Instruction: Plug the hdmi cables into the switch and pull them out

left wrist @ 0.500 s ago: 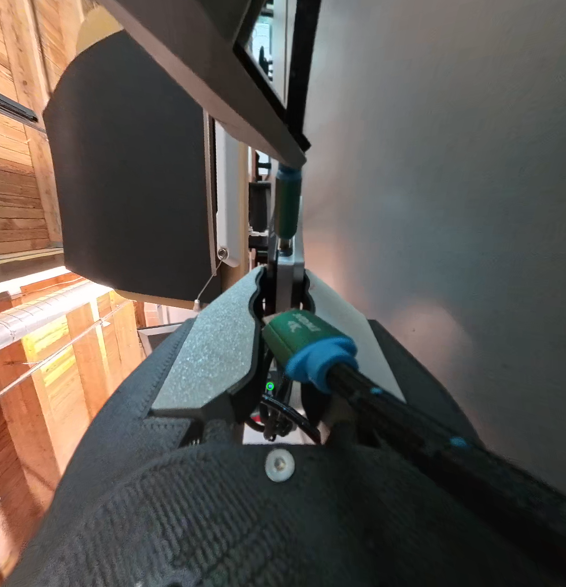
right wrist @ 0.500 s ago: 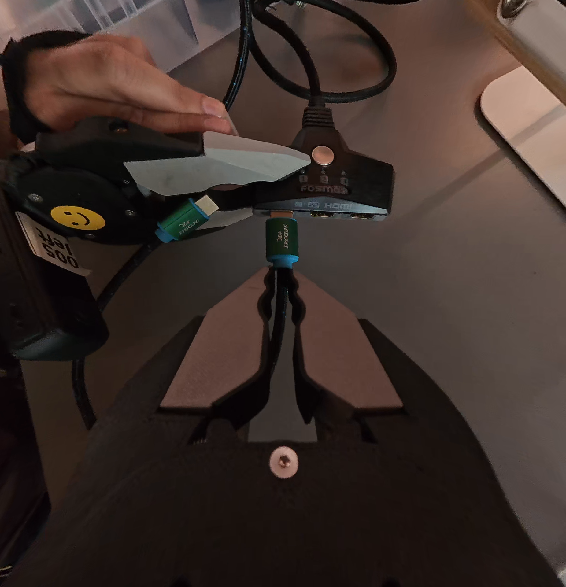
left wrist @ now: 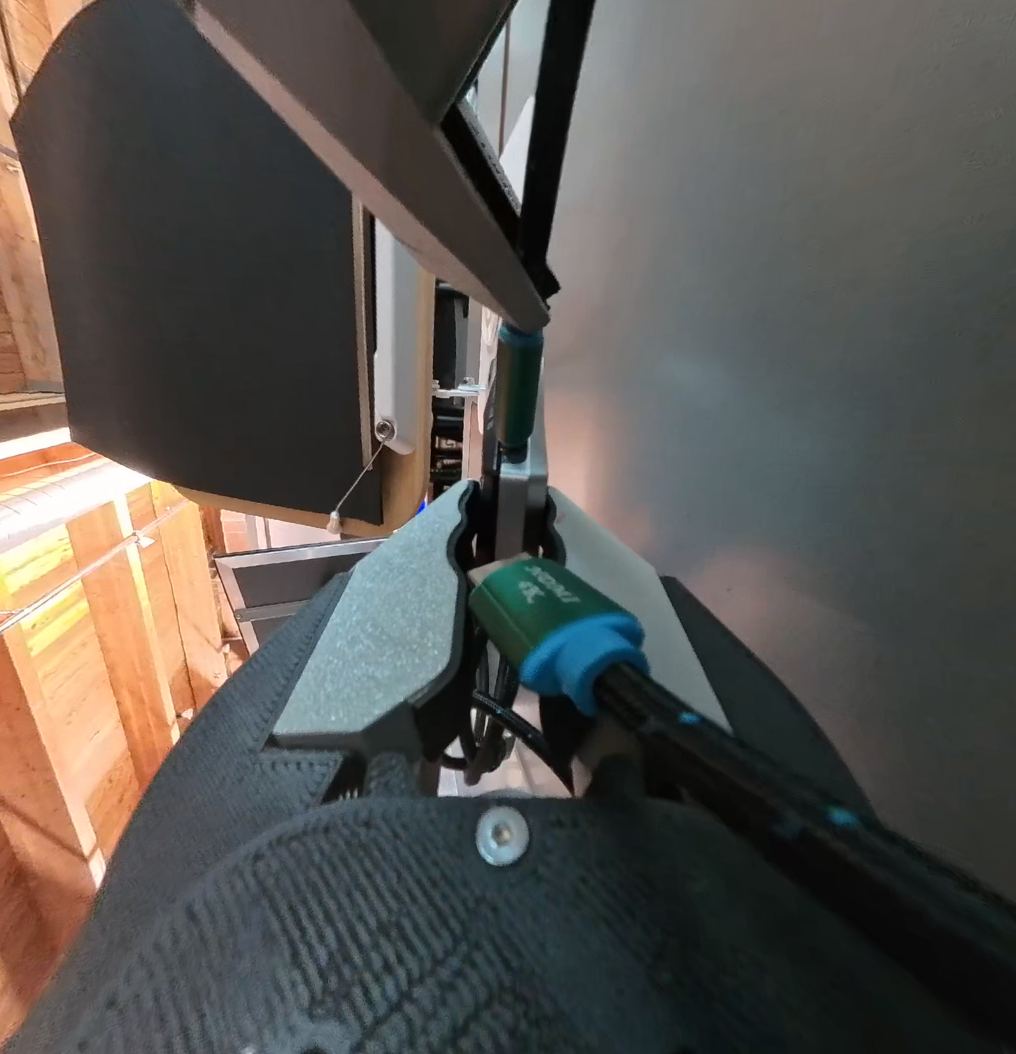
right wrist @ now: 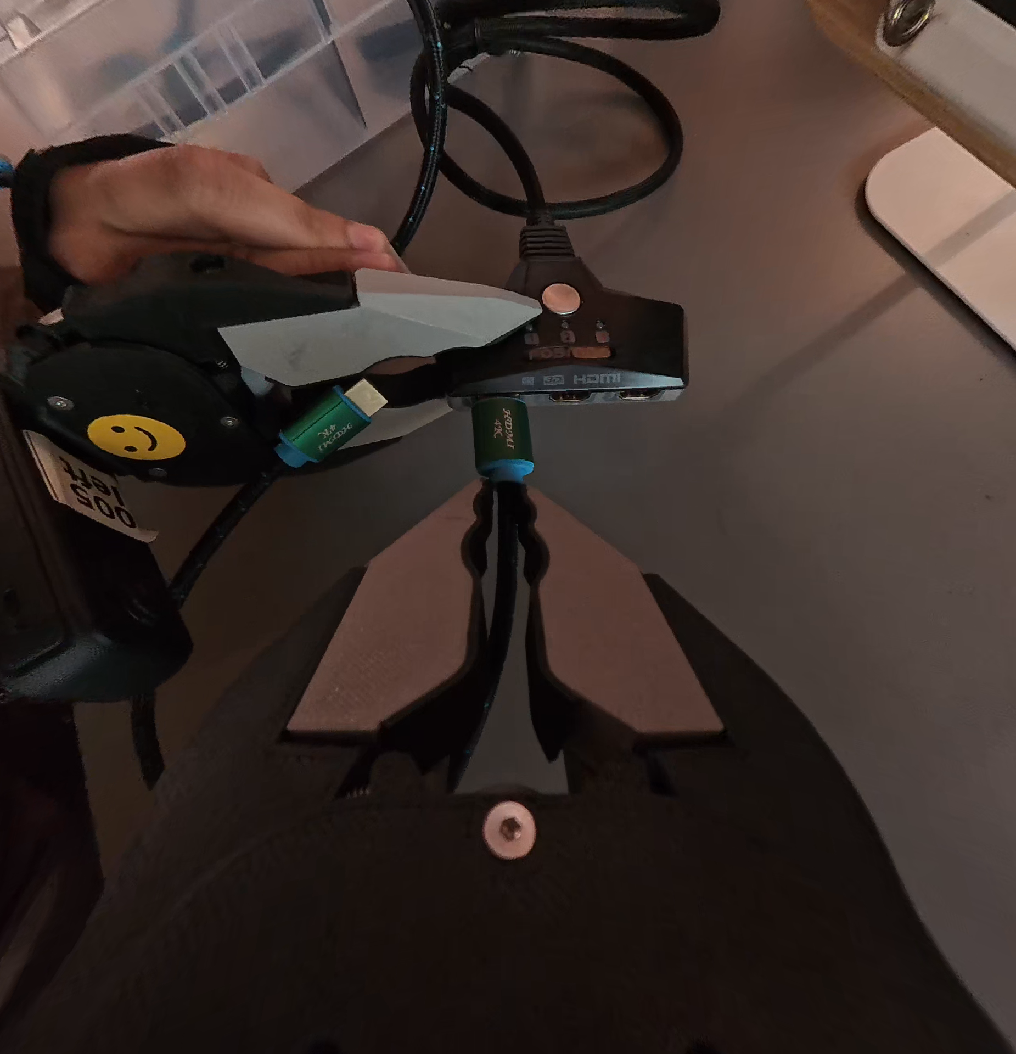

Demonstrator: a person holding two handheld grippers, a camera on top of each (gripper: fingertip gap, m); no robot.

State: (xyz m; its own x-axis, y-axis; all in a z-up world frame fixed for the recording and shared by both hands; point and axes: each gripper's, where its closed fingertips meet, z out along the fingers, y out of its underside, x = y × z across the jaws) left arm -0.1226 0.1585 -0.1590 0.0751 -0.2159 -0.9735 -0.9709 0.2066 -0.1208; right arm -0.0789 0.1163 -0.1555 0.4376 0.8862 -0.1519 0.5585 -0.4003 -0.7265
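Observation:
The black HDMI switch (right wrist: 619,336) is held just above the grey table (right wrist: 807,513). My left gripper (right wrist: 494,359) is shut on its left end; the left wrist view shows the switch edge-on (left wrist: 514,507) between the fingers. One green HDMI plug (right wrist: 498,436) sits in the switch's leftmost port, also seen in the left wrist view (left wrist: 517,388). My right gripper (right wrist: 505,505) is shut on that plug's black cable (right wrist: 502,570) just behind the plug. A second green plug (right wrist: 328,428) hangs loose beside the left gripper and lies across its fingers (left wrist: 539,616).
The switch's own black cable (right wrist: 551,142) loops behind it. A clear plastic bin (right wrist: 180,74) stands at the back left. A white flat base (right wrist: 950,228) lies at the right. A hand (right wrist: 180,211) holds the left gripper. Wooden boards (left wrist: 66,684) show at the left. My right fingertips sit around 7 cm from my left ones.
Both grippers have shifted only slightly. The plug stays in the leftmost port and both holds are unchanged.

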